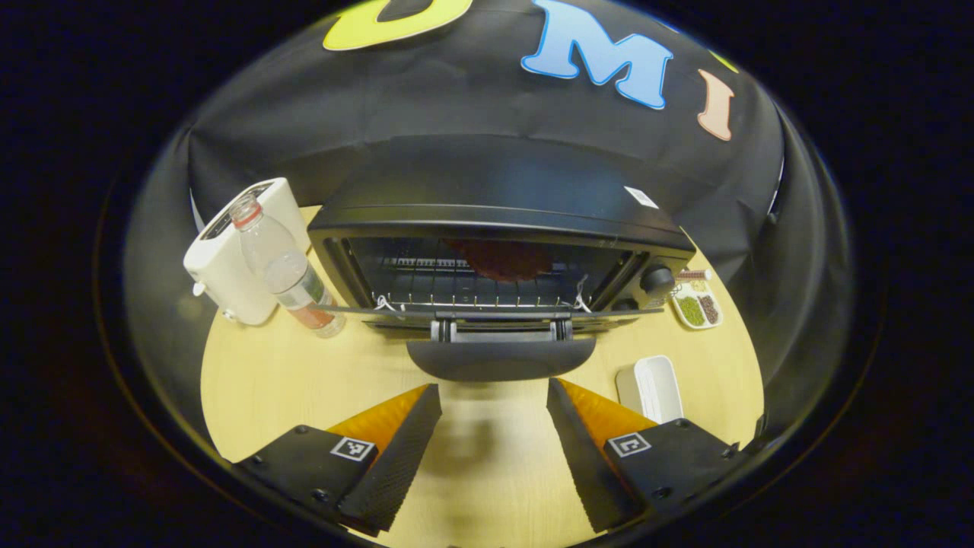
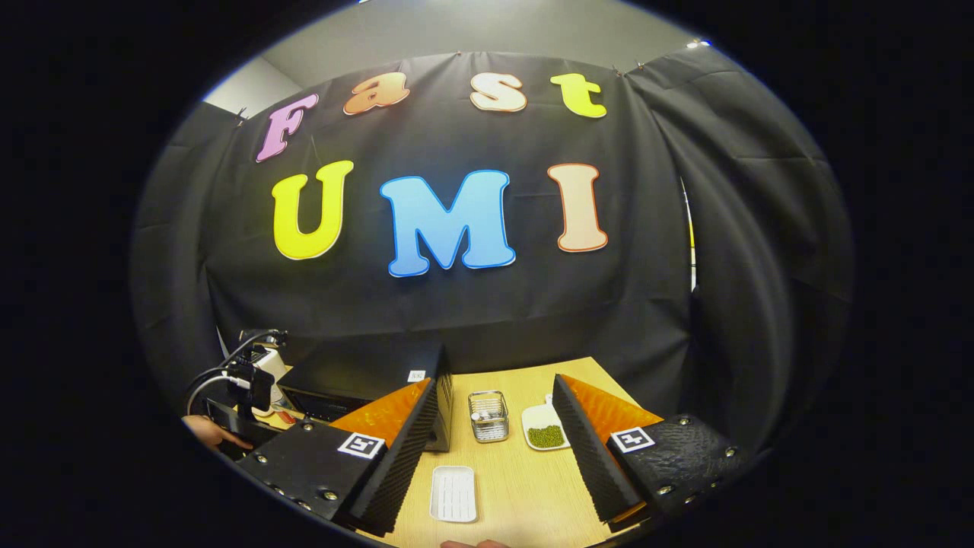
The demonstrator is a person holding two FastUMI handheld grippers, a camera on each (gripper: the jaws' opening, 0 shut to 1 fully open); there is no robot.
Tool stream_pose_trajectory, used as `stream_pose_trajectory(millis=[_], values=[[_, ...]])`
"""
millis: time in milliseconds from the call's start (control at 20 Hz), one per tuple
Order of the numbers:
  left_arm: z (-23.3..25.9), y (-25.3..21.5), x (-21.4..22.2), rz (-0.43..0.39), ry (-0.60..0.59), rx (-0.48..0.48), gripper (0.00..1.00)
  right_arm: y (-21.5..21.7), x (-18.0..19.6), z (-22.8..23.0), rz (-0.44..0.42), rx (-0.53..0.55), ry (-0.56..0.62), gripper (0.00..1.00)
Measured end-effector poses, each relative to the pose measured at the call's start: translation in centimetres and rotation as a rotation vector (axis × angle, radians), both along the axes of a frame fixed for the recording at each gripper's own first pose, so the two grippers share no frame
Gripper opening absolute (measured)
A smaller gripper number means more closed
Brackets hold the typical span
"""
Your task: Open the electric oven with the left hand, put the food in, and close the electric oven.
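The black electric oven point(image 1: 494, 190) stands at the middle of the table with its door point(image 1: 487, 312) folded down flat. The door's handle point(image 1: 498, 358) points toward me. A dark reddish-brown round piece of food point(image 1: 498, 259) lies on the wire rack inside. My left gripper point(image 1: 493, 449) is open just in front of the handle, with nothing between its fingers. My right gripper point(image 2: 498, 457) is open and empty above the table, to the right of the oven point(image 2: 365, 377). The left gripper point(image 2: 243, 388) and a hand point(image 2: 205, 430) show at the far left of the right gripper view.
A white appliance point(image 1: 236, 251) and a clear bottle point(image 1: 285, 266) stand left of the oven. A divided dish with green beans point(image 1: 698, 307) and an empty white tray point(image 1: 658, 388) lie to its right. A small metal basket point(image 2: 488, 415) sits beside the oven.
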State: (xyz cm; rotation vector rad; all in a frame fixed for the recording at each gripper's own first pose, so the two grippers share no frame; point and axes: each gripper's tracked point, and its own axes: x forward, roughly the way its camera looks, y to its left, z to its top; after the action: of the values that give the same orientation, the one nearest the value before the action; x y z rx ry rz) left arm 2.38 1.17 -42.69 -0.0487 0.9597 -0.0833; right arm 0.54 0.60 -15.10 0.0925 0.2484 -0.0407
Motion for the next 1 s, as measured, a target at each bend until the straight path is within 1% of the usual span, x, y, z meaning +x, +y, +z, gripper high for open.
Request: stream_pose_trajectory(millis=[50,100,150,250,300,400,450,500,650,800,850,900,950,1000], values=[[0.4,-0.1,0.4,0.002,-0.016,0.001,0.92,-0.2,-0.1,-0.2,-0.004,0.003,0.005,0.93],[0.9,-0.1,0.8,0.005,-0.030,0.002,0.99,-0.5,-0.1,-0.4,-0.008,0.004,0.010,0.93],[1.6,0.0,1.2,0.008,-0.045,0.000,0.95,-0.6,-0.2,-0.5,-0.010,0.005,0.015,0.93],[3.5,-0.1,1.3,0.017,-0.093,-0.019,0.95,-0.9,-0.2,-0.4,-0.012,0.003,0.016,0.93],[4.7,-0.2,1.4,0.023,-0.122,-0.027,0.99,-1.0,-0.1,-0.2,-0.011,-0.001,0.014,0.93],[7.6,-0.6,1.7,0.035,-0.194,-0.042,0.95,-1.0,0.0,0.2,-0.002,-0.006,0.006,0.93],[9.2,-0.8,1.8,0.039,-0.235,-0.050,0.99,-1.0,0.1,0.6,0.004,-0.008,-0.001,0.93],[11.0,-0.7,1.8,0.041,-0.276,-0.053,0.99,-1.0,0.3,1.2,0.012,-0.012,-0.011,0.93],[17.9,-0.7,1.9,0.060,-0.454,-0.045,0.99,-1.0,0.9,3.4,0.029,-0.028,-0.051,0.93],[26.4,-1.4,1.2,0.061,-0.682,-0.054,0.99,-1.2,1.5,6.8,0.036,-0.038,-0.101,0.93],[29.0,-1.6,0.6,0.061,-0.752,-0.051,0.95,-1.1,1.5,8.0,0.047,-0.038,-0.118,0.93],[31.4,-1.8,0.0,0.058,-0.813,-0.047,0.95,-1.0,1.6,9.1,0.060,-0.035,-0.132,0.93],[33.3,-2.2,-0.7,0.046,-0.868,-0.048,0.99,-0.9,1.5,10.2,0.075,-0.034,-0.149,0.93],[34.9,-2.5,-1.3,0.044,-0.906,-0.035,0.99,-0.9,1.5,11.3,0.084,-0.039,-0.166,0.93]])
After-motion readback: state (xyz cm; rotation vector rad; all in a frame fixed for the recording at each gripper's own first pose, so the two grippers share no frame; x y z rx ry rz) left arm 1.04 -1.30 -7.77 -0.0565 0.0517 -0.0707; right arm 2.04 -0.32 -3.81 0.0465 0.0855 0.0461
